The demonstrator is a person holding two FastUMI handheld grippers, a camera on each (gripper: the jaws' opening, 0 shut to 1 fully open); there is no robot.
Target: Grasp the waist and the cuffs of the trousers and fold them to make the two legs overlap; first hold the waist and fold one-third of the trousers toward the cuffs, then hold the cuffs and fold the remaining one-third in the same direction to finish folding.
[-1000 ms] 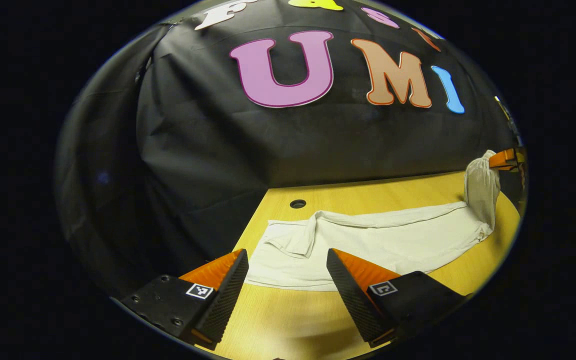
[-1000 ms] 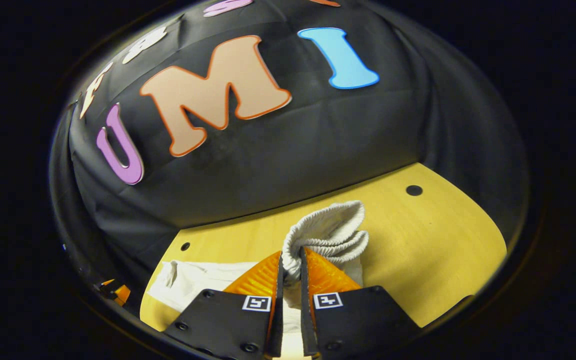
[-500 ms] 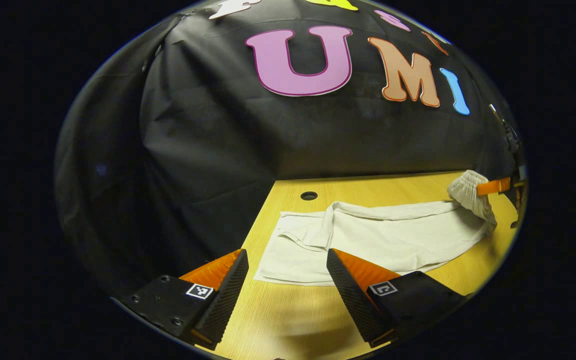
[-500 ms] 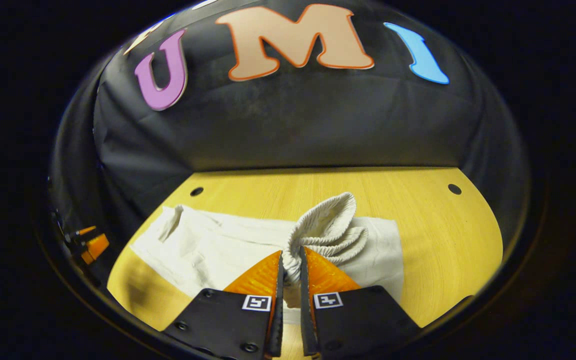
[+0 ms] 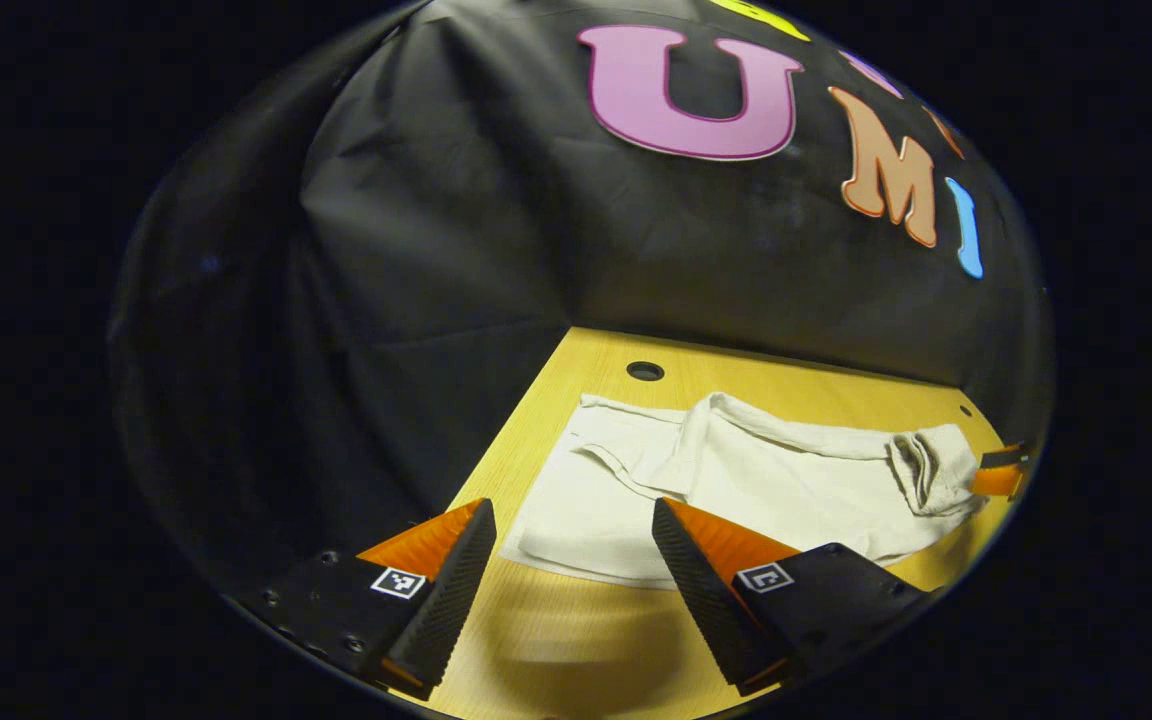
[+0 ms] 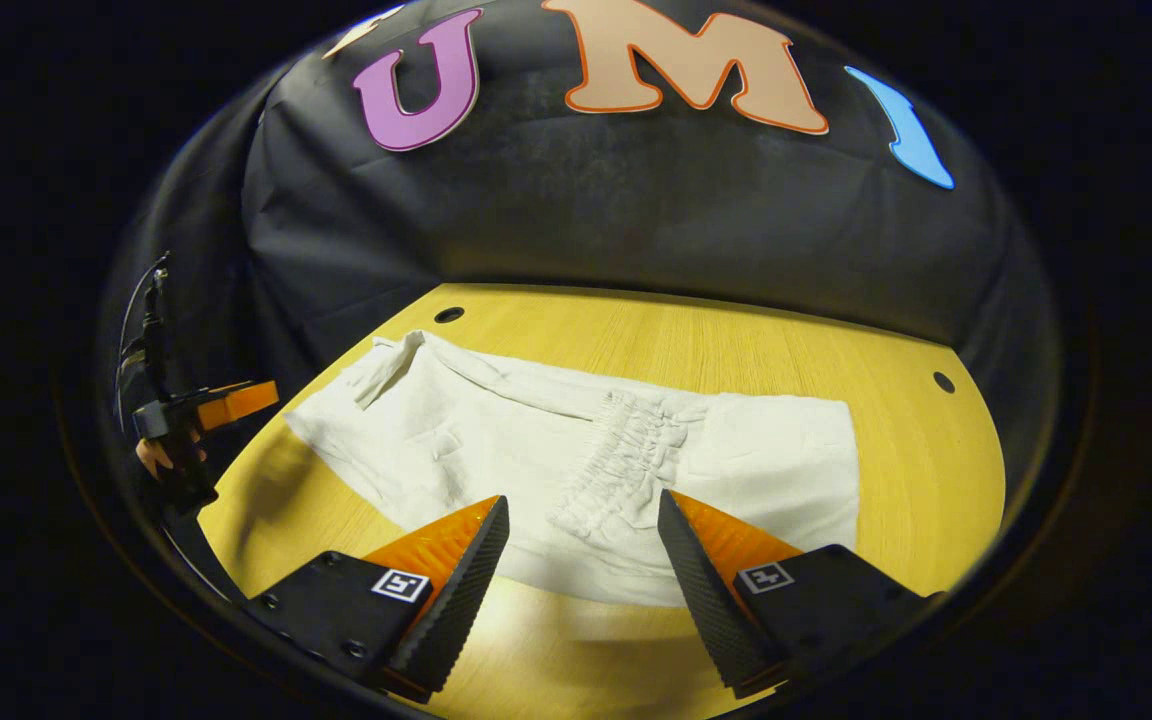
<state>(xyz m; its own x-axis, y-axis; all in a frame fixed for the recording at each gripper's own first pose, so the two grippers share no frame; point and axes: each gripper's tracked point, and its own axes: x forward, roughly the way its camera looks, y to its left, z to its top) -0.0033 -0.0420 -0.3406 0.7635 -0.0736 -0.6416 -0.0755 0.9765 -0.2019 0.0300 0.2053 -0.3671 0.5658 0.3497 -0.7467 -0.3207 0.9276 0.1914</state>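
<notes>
The white trousers (image 5: 766, 480) lie flat on the yellow table (image 5: 576, 650), legs overlapped. Their cuff end lies just ahead of my left gripper (image 5: 571, 510), which is open and holds nothing. At the far right of the left gripper view, the gathered waist (image 5: 921, 465) is folded over onto the legs, beside the right gripper's fingers (image 5: 996, 478). In the right gripper view the elastic waist (image 6: 626, 450) rests on top of the trousers (image 6: 436, 430), just ahead of my right gripper (image 6: 582, 502), which is open and off the cloth. The left gripper (image 6: 211, 405) shows far left.
Black cloth walls close the table's back and sides. Small round holes sit in the tabletop (image 6: 736, 340) near its back corners: one hole (image 5: 645, 371) beyond the cuffs, another hole (image 6: 943, 382) at the right. A hand (image 6: 161, 455) holds the left gripper.
My right gripper lowered the waist onto the trouser legs, opened and let it go. The left gripper stayed open near the cuffs and turned a little.
</notes>
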